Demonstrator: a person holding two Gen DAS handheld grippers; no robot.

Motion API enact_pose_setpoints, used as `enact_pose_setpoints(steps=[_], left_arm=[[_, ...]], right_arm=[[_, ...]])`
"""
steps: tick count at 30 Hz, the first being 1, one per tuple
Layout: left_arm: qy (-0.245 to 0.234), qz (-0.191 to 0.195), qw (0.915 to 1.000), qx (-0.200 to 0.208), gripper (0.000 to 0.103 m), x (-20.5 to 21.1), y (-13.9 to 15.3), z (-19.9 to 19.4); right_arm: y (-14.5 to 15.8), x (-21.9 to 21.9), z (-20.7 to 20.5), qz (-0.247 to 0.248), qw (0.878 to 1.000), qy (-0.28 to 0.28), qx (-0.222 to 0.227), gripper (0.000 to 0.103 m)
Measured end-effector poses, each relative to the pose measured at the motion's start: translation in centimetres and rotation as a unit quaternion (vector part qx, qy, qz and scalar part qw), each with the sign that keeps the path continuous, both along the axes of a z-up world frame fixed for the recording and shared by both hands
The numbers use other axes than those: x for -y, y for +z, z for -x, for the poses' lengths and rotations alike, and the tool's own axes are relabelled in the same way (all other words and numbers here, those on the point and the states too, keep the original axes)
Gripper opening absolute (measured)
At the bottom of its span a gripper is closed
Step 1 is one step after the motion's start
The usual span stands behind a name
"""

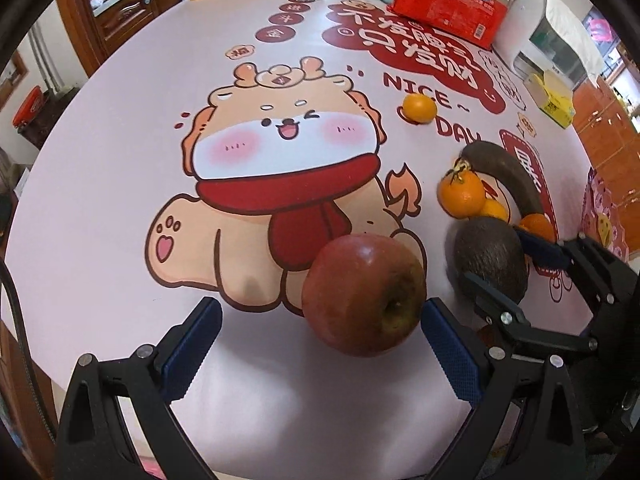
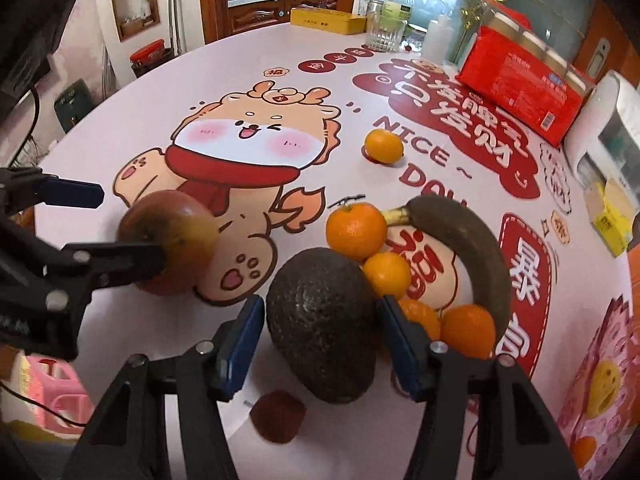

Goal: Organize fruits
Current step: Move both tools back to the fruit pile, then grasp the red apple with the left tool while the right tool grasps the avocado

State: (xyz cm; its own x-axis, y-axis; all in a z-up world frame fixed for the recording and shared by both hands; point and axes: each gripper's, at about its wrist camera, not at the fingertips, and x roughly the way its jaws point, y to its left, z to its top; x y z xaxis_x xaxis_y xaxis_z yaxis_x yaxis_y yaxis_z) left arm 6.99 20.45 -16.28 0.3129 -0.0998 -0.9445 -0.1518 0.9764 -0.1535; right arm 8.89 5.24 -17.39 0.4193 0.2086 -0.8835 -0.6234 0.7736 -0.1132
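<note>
A red apple (image 1: 364, 294) lies on the cartoon tablecloth between the open fingers of my left gripper (image 1: 320, 354); its right pad touches the apple, the left pad stands apart. The apple also shows in the right wrist view (image 2: 172, 240). My right gripper (image 2: 322, 344) is open around a dark avocado (image 2: 320, 320), also visible in the left wrist view (image 1: 490, 260). Beside the avocado lie several oranges (image 2: 354, 230) and a blackened banana (image 2: 476, 248). A lone orange (image 2: 383, 146) sits farther back; it also shows in the left wrist view (image 1: 419, 108).
A red package (image 2: 520, 92), a white appliance (image 2: 608, 128), a glass (image 2: 383, 32), bottles and a yellow box (image 2: 328, 20) stand along the table's far edge. A pink box (image 2: 600, 392) is at the right. A small dark red object (image 2: 278, 416) lies near the front edge.
</note>
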Motion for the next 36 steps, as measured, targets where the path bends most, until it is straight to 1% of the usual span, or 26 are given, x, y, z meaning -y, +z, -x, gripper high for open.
enact_pose_setpoints(steps=[4,7,10,14,18,20,22,23,28,33,36], left_arm=[[-0.008,0.014,0.9998,-0.007,0.099,0.2,-0.6,-0.4],[-0.011,0.024,0.9996,-0.012,0.098,0.4,-0.9,-0.6],[-0.014,0.036,0.9992,-0.015,0.096,0.6,-1.2,-0.8],[-0.016,0.047,0.9986,-0.017,0.093,0.9,-1.5,-1.1],[-0.019,0.061,0.9978,-0.015,0.086,1.3,-1.7,-1.5],[-0.022,0.066,0.9975,-0.012,0.082,1.6,-1.8,-1.7],[-0.03,0.081,0.9962,-0.01,0.067,2.0,-1.9,-2.1],[-0.035,0.088,0.9955,-0.011,0.066,2.2,-2.0,-2.2],[-0.056,0.052,0.9971,0.004,0.064,3.7,-1.5,-2.3],[-0.053,0.029,0.9981,0.004,0.064,3.6,-1.0,-1.8],[-0.049,0.02,0.9984,0.018,0.064,3.3,0.4,-1.4]], right_arm=[[-0.1,-0.2,-0.3,0.004,1.0,0.006,0.006,0.059],[0.0,0.0,-0.4,-0.002,1.0,0.006,0.001,0.058],[0.0,0.0,-0.2,0.005,1.0,0.016,-0.002,0.058],[-0.1,-0.3,0.5,0.021,0.999,0.034,0.013,0.059],[-0.4,-0.1,0.3,0.015,0.999,0.028,0.009,0.059],[-0.6,-0.3,0.6,0.023,0.999,0.035,0.019,0.059],[-0.8,-0.5,0.9,0.033,0.998,0.042,0.03,0.059],[-0.9,-0.5,1.0,0.033,0.998,0.042,0.035,0.059],[-0.7,-0.1,0.9,0.014,0.999,0.04,0.027,0.058],[-0.1,0.5,0.8,-0.009,0.999,0.028,0.013,0.057],[0.6,1.3,0.4,-0.028,1.0,0.013,0.006,0.057]])
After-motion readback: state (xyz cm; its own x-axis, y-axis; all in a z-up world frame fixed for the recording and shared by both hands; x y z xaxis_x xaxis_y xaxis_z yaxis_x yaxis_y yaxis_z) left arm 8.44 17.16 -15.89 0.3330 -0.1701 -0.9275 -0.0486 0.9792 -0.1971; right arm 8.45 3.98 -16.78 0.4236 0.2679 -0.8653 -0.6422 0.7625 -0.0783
